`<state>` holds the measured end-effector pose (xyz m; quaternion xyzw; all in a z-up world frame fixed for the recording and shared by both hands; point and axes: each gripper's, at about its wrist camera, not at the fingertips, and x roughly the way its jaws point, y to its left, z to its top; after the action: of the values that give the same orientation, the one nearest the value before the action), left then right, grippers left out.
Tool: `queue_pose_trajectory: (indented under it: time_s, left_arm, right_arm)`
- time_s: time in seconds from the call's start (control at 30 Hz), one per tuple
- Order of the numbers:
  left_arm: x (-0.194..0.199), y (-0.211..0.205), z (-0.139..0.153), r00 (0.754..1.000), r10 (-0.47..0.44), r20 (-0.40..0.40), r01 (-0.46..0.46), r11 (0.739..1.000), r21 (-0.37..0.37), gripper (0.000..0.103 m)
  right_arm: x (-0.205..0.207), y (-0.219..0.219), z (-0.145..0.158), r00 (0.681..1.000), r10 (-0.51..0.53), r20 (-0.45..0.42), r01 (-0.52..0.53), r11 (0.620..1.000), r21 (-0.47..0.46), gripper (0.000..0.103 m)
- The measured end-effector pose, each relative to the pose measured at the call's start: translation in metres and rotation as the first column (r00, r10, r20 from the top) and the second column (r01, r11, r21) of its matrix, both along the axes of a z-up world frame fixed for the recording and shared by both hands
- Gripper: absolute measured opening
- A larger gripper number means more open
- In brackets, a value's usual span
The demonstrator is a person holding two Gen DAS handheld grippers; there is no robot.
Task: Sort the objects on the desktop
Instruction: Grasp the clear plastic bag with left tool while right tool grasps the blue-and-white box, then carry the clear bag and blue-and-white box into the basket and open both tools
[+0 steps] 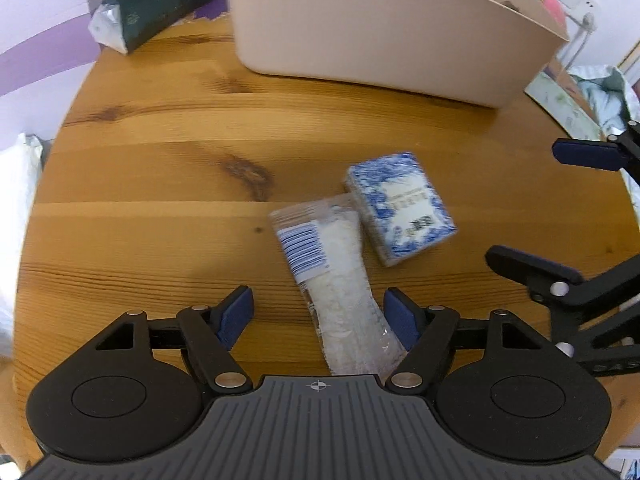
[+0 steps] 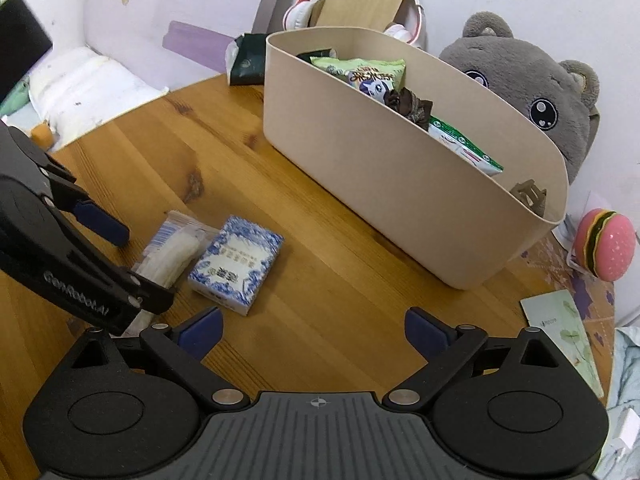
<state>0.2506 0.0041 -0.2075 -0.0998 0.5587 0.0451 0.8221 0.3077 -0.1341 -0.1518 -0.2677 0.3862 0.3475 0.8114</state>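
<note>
Items left on the round wooden bench (image 1: 140, 184): one clear packet of white pieces (image 1: 336, 280) with a barcode label, and one blue-and-white patterned box (image 1: 400, 208), the two touching near the bench's middle, toward its near edge. Beige bin (image 2: 400, 200) stands along the far edge, already holding snack bags and small oddments.

Left claw (image 1: 318, 316): spread wide, holding nothing, low over the near end of the packet. The packet lies between the jaws, close against the right-hand pad and well apart from the left-hand one. Right claw (image 2: 312, 332): also spread and holding nothing, over bare wood just beside the box, on the side nearer the bin.

Step in hand, as judged: pick-up of the packet by the left claw, ahead of transfer to the bin. Next move calls for centring the jaws across the packet's width, closing on soft, slippery film, then lifting clear of the bin's wall before release. Risk: the packet is limp and may sag or nudge the box.

Room: open wood between the two items and the bin gives a clear path. A dark green pack (image 1: 160, 4) sits at the far left edge, a card (image 2: 560, 336) at the right edge, a grey plush toy (image 2: 528, 80) behind the bin; all stand apart from the route. The two claws are near each other, so crossing paths needs care.
</note>
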Motion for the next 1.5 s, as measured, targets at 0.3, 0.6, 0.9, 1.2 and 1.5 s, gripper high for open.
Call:
queue_pose_trajectory:
  time_s: [0.3,0.6,0.9,1.2,1.5]
  left_arm:
    - [-0.004,0.042,-0.001,0.999,0.047,-0.006,-0.046,0.997,0.061,0.074]
    - [0.007,0.063,-0.003,1.000,-0.029,-0.008,0.030,0.995,0.097,0.076]
    - [0.013,0.057,-0.006,0.998,-0.062,-0.002,0.062,0.991,0.123,0.078]
    - [0.013,0.051,-0.002,0.996,-0.090,0.010,0.088,0.989,0.116,0.044]
    - [0.009,0.053,0.002,0.991,-0.130,0.012,0.128,0.987,0.094,0.029]
  right_arm:
    - [0.004,0.021,-0.004,0.997,-0.002,-0.083,0.010,0.994,0.107,0.099]
    - [0.002,0.045,-0.022,0.985,-0.073,-0.157,0.094,0.986,0.134,0.098]
    - [0.014,0.060,-0.036,0.975,-0.145,-0.167,0.159,0.984,0.074,0.077]
    - [0.012,0.061,-0.041,0.975,-0.142,-0.169,0.154,0.986,0.063,0.052]
    - [0.005,0.058,-0.038,0.975,-0.126,-0.182,0.137,0.989,0.053,0.043]
